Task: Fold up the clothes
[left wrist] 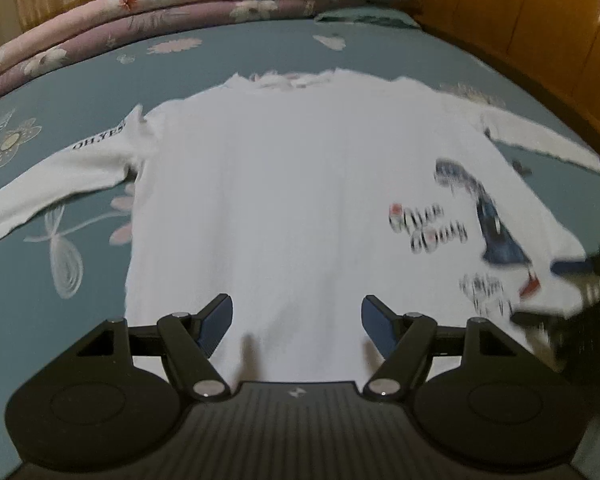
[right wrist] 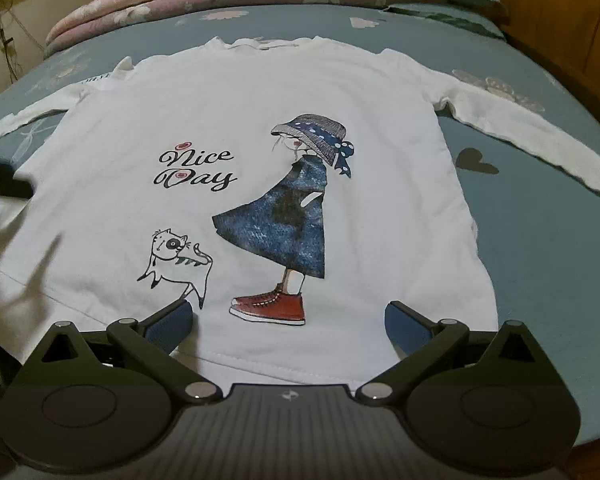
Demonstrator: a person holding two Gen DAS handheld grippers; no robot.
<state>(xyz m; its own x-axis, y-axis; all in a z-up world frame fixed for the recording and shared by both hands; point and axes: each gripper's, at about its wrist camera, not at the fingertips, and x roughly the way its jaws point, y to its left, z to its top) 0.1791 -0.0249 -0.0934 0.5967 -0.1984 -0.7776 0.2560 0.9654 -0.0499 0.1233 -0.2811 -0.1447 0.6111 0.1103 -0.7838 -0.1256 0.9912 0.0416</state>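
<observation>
The white long-sleeved top (right wrist: pixel 260 92) lies flat across the middle of the frame on the blue bedspread (right wrist: pixel 540 240), reading "Nice Day" and "OH YES", both sleeves spread, unfolded, while the left gripper (left wrist: pixel 297 322) and right gripper (right wrist: pixel 288 322) hover released, empty, likely needing a sleeve next.

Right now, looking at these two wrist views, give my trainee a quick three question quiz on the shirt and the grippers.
1. True or false: the white long-sleeved shirt lies print side up on the teal bedsheet.
2. What words are printed beside the girl figure?
3. The right gripper is: A) shut on the hem, B) open over the hem, C) out of view.

Key: 1 true; 2 "Nice Day"; 3 B. The left gripper is open too, holding nothing.
</observation>
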